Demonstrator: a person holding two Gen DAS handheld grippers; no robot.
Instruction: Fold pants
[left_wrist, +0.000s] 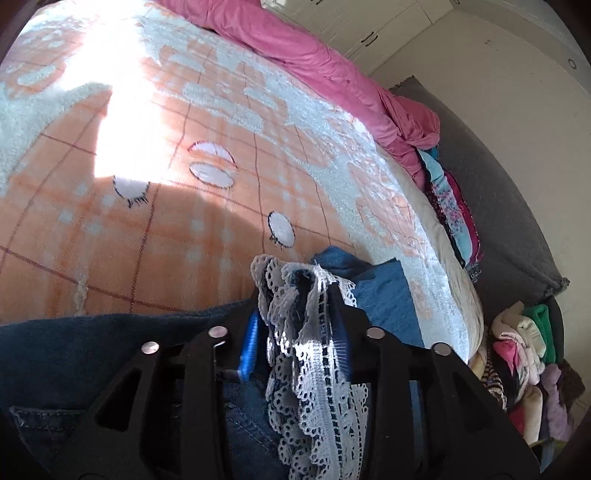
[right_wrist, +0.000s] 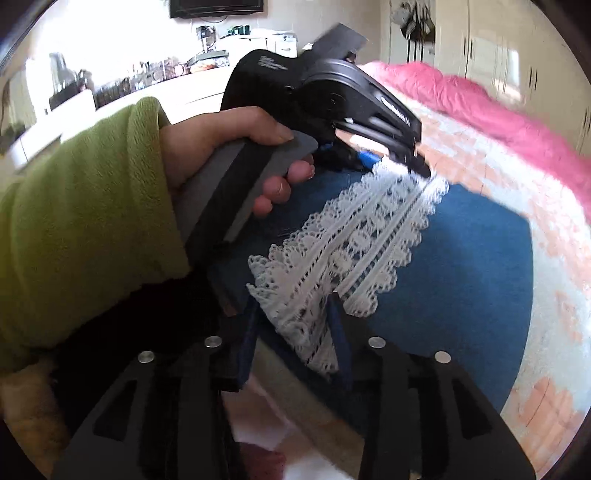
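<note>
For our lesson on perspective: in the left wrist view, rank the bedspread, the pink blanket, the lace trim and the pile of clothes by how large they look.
1. Bedspread
2. Pink blanket
3. Lace trim, enlarged by nearness to the camera
4. Pile of clothes
The lace and the pile look close in size, so their order is unsure.

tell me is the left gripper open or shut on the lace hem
Shut on it: the left gripper has the white lace hem bunched and pinched between its fingers, and the right wrist view shows the same.
</note>
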